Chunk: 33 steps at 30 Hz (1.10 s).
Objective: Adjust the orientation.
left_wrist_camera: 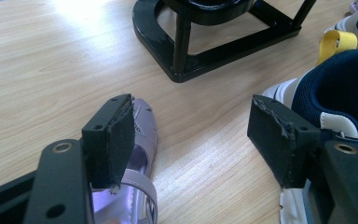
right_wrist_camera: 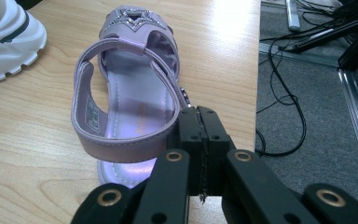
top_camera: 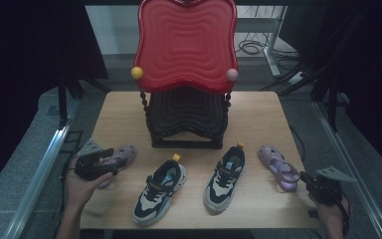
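Resting on table in front of tiered rack: both purple sandals, both sneakers; nothing racked yet.

Hovering wide open over left sandal: left hand-held gripper, gripping nothing.

Sitting shut behind right sandal heel strap: right hand-held gripper, apparently not clamping it.

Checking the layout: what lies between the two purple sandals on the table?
The high view shows two sneakers between the left sandal and right sandal: left sneaker and right sneaker, side by side.

Wooden table, grey floor with cables, dark curtains, dim light.
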Each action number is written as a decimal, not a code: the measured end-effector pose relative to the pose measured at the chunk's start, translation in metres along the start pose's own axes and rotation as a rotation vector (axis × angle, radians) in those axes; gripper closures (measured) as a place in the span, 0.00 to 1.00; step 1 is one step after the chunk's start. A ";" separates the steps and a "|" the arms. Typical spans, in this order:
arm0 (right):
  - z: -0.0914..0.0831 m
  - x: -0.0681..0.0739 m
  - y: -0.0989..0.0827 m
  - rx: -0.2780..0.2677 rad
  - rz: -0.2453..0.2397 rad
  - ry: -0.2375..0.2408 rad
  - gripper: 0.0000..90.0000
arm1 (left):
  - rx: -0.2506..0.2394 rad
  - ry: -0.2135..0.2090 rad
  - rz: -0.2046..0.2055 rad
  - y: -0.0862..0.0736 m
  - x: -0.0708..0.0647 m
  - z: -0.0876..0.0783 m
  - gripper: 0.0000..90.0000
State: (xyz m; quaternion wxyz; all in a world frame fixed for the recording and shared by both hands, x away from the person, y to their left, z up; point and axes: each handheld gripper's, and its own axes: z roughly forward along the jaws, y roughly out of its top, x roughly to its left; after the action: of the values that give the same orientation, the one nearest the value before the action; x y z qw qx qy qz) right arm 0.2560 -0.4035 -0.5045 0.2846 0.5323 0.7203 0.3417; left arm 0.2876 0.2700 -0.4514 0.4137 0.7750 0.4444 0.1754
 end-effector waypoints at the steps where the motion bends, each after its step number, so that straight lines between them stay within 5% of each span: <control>1: 0.000 0.000 0.000 0.000 -0.001 0.000 1.00 | 0.000 0.000 0.001 0.000 0.000 0.000 0.36; 13: -0.011 -0.001 0.008 -0.060 0.022 -0.016 1.00 | -0.013 0.002 -0.010 -0.002 0.003 -0.006 0.36; 25: -0.014 0.016 0.024 -0.123 0.033 0.103 0.94 | -0.055 0.014 -0.054 -0.004 0.015 -0.021 0.36; 33: -0.007 0.028 0.028 -0.116 0.013 0.150 0.79 | -0.067 0.012 -0.070 -0.008 0.017 -0.029 0.36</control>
State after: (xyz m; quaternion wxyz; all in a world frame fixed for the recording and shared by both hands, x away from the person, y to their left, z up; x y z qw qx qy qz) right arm 0.2586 -0.3726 -0.4792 0.2582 0.4926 0.7150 0.4236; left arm 0.2741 0.3002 -0.4424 0.4424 0.7437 0.4676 0.1803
